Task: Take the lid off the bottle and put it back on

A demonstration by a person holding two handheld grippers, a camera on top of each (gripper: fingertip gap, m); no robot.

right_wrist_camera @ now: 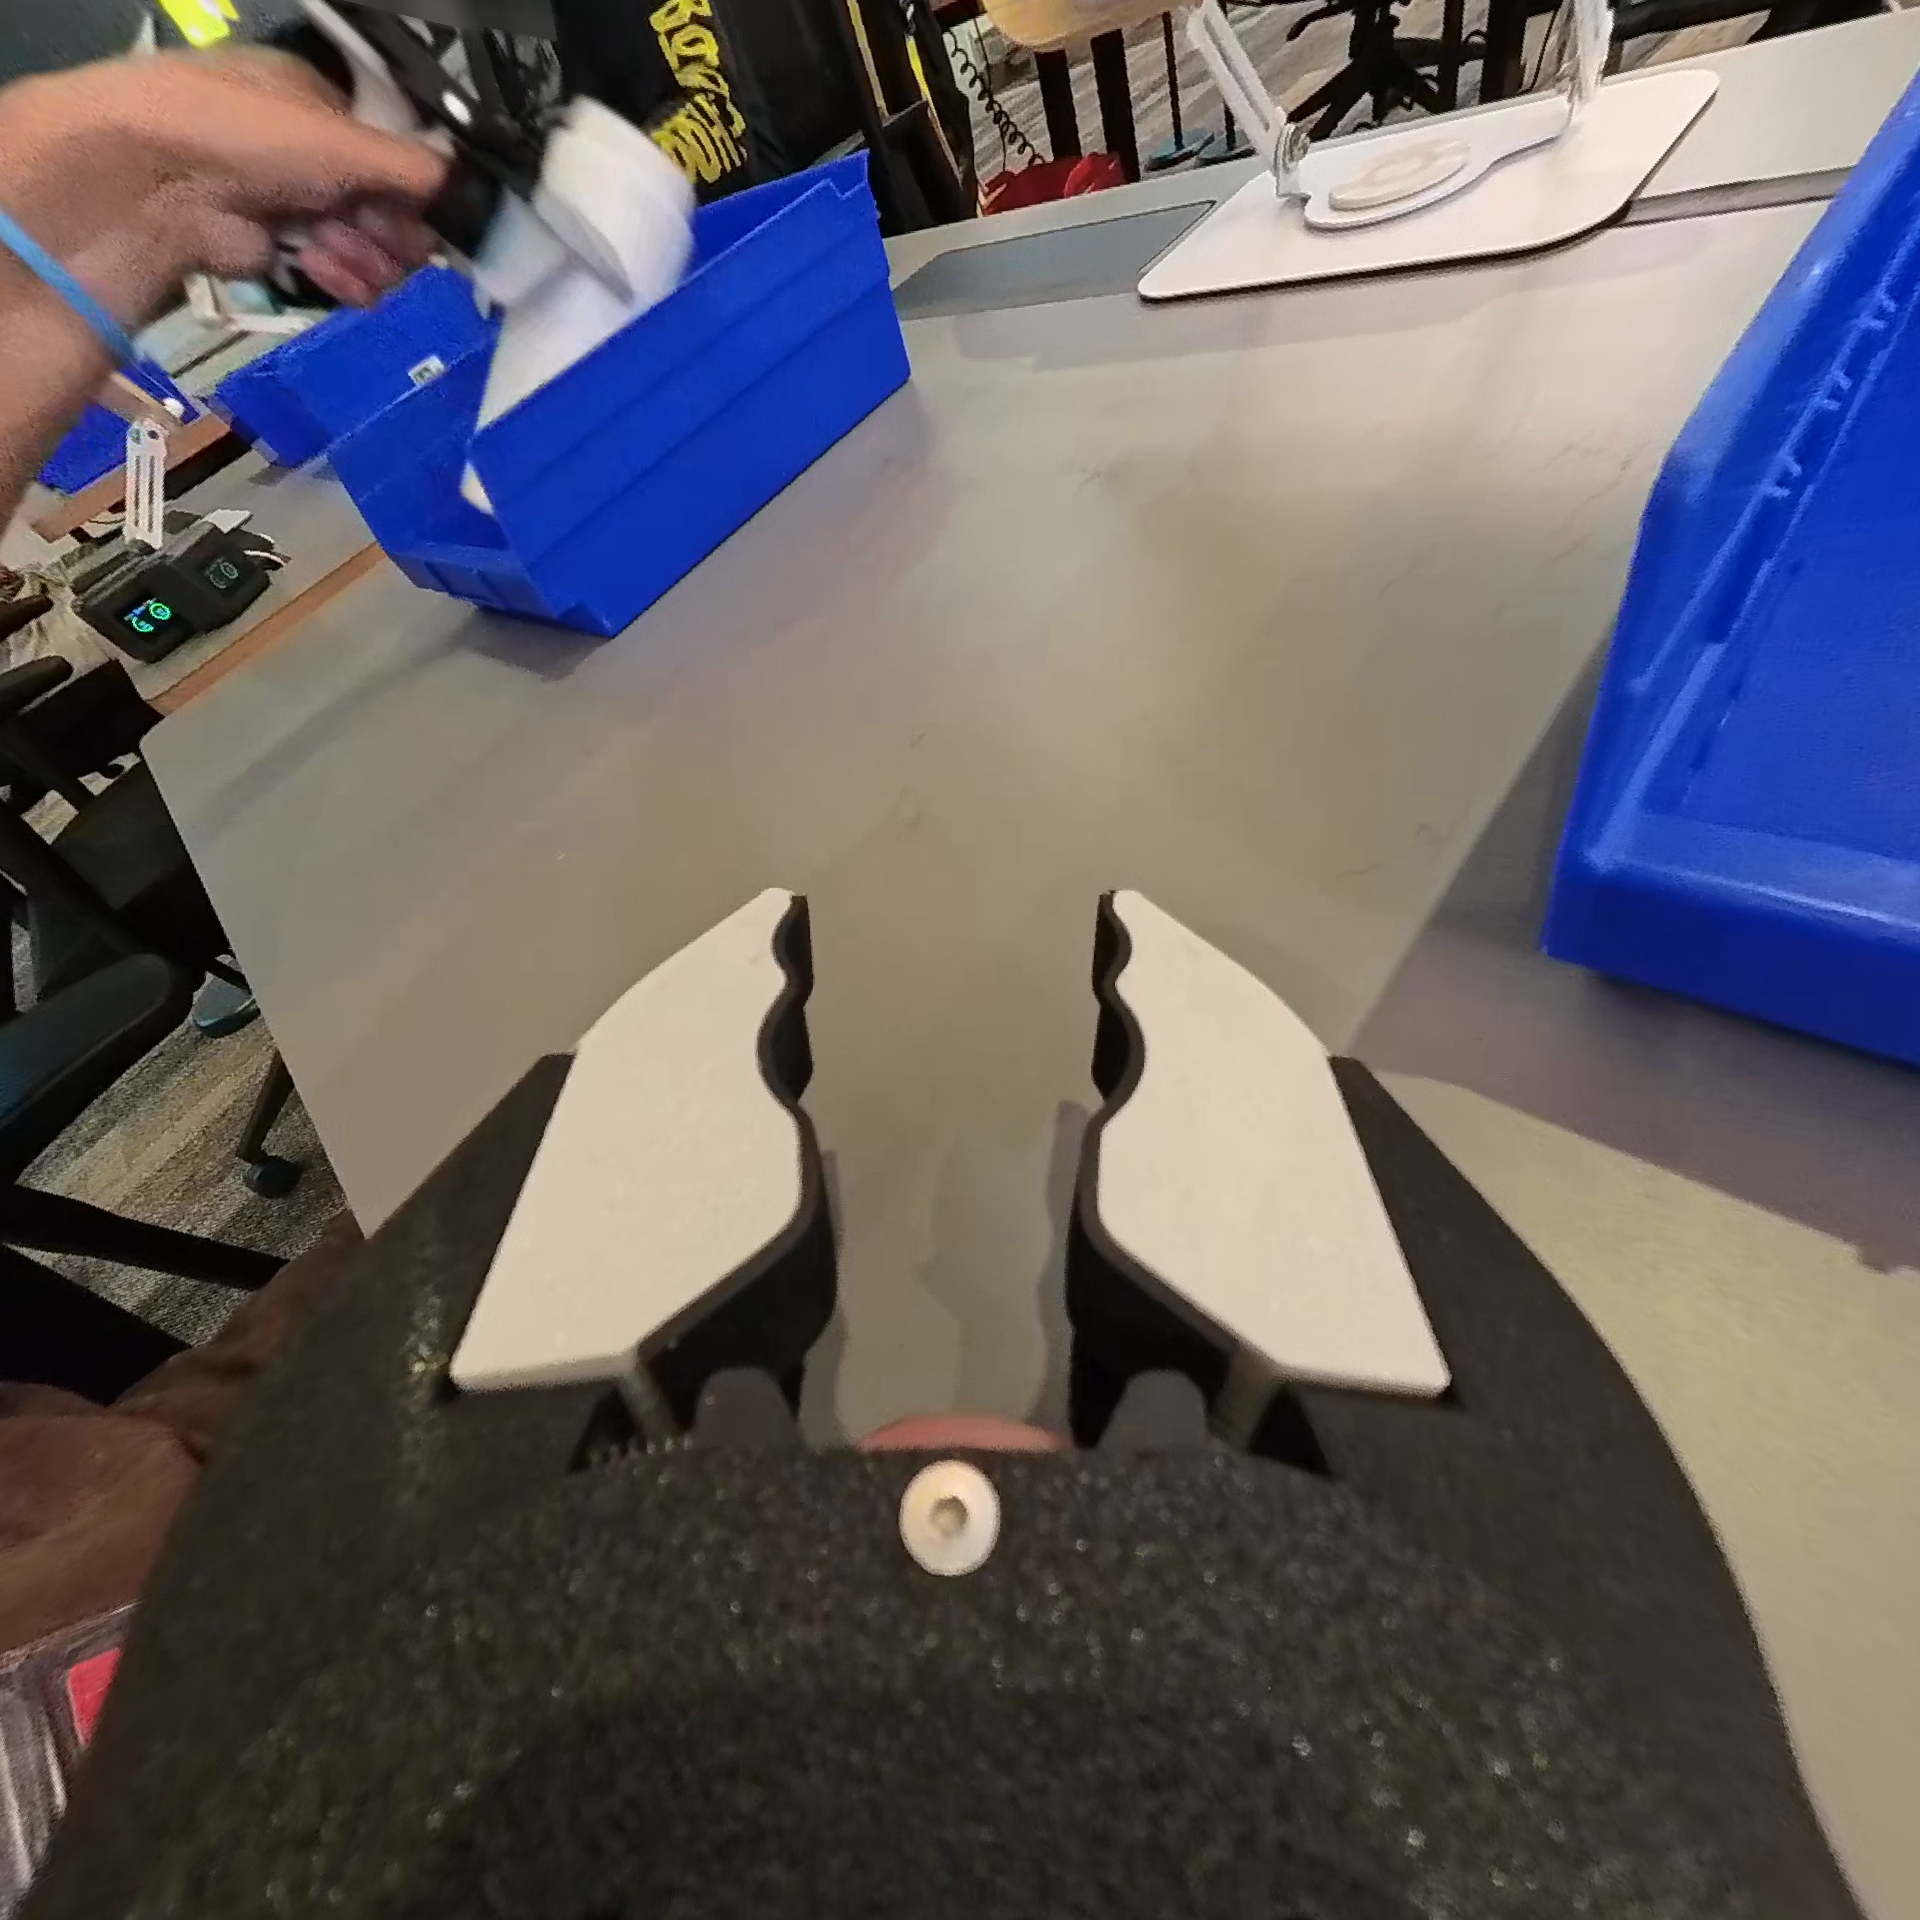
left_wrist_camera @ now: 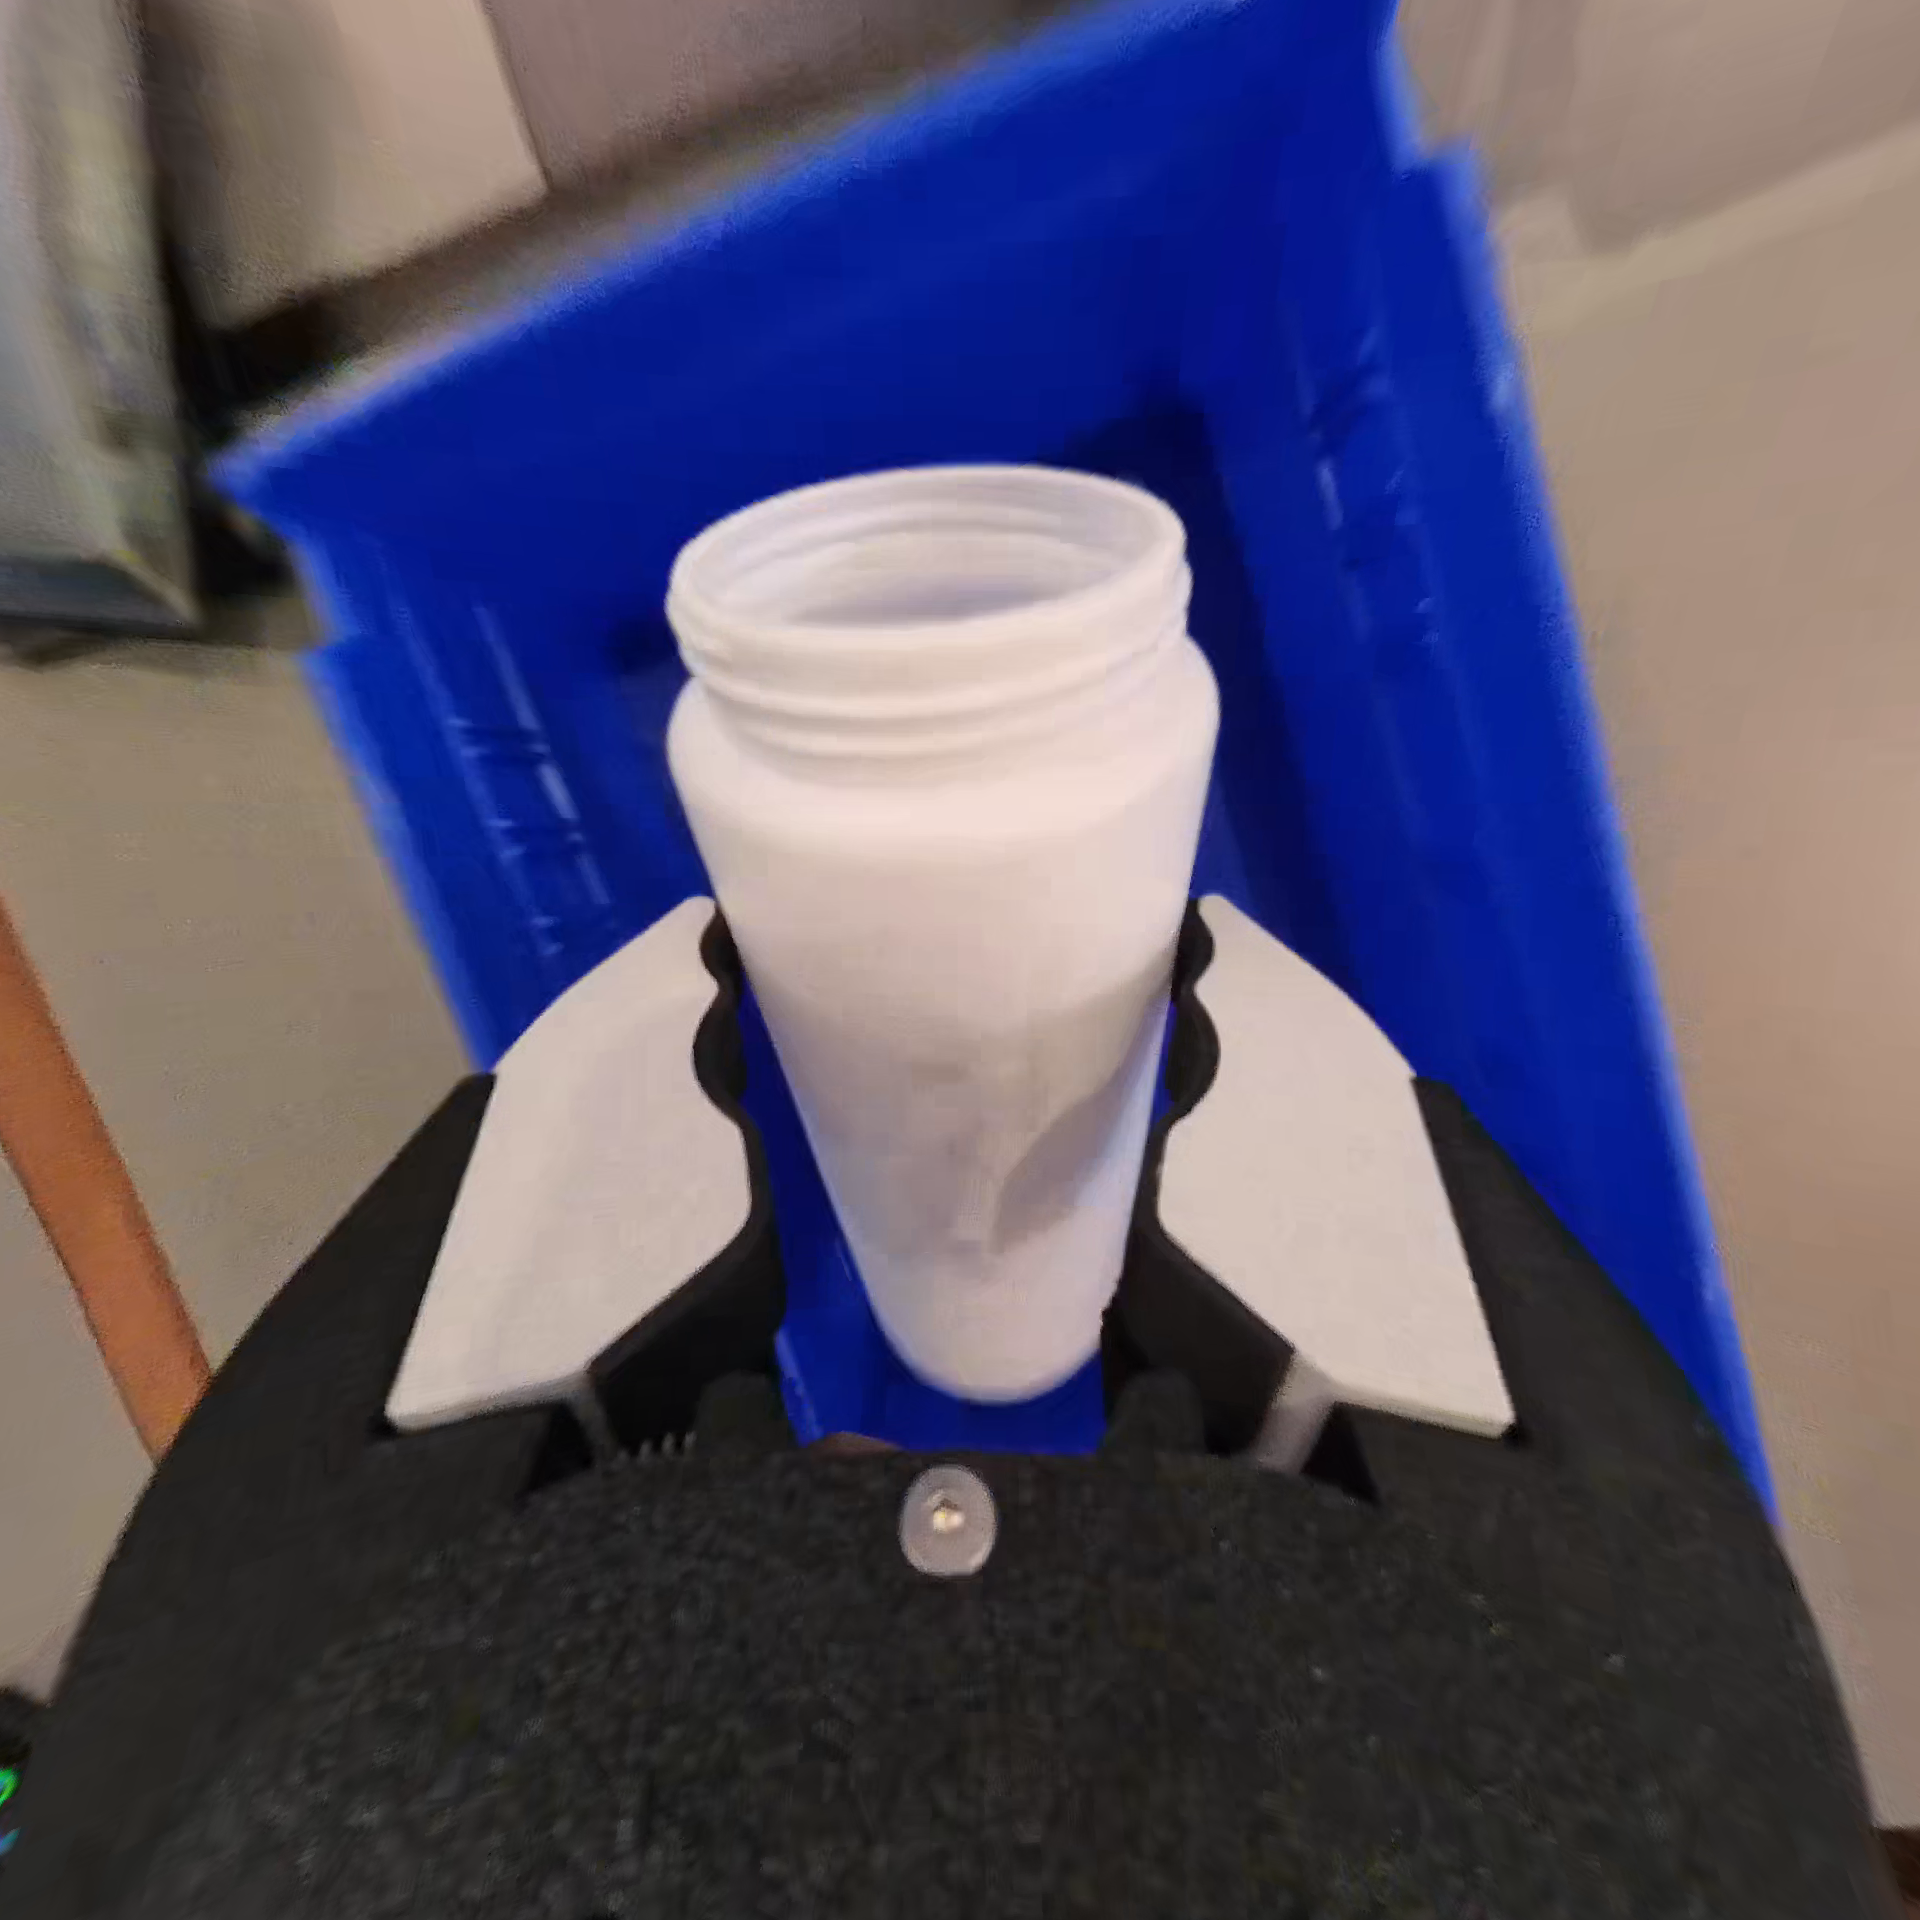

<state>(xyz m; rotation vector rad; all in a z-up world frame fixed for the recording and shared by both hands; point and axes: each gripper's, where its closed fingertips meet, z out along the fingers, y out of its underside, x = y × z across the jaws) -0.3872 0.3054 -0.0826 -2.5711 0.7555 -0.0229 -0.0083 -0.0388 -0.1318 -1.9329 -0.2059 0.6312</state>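
My left tool [left_wrist_camera: 951, 925] clamps the lidless white plastic bottle [left_wrist_camera: 935, 831] steady for recapping, over the blue plastic bin [left_wrist_camera: 1403, 623], while my right tool [right_wrist_camera: 951, 925] gapes empty.

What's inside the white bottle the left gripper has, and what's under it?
The white bottle is uncapped; only its pale inner wall shows, its bottom is out of sight. Beneath it lies a blue bin. The bin floor below the bottle is covered.

Soft even indoor light, motion blur, wide-angle edge distortion.
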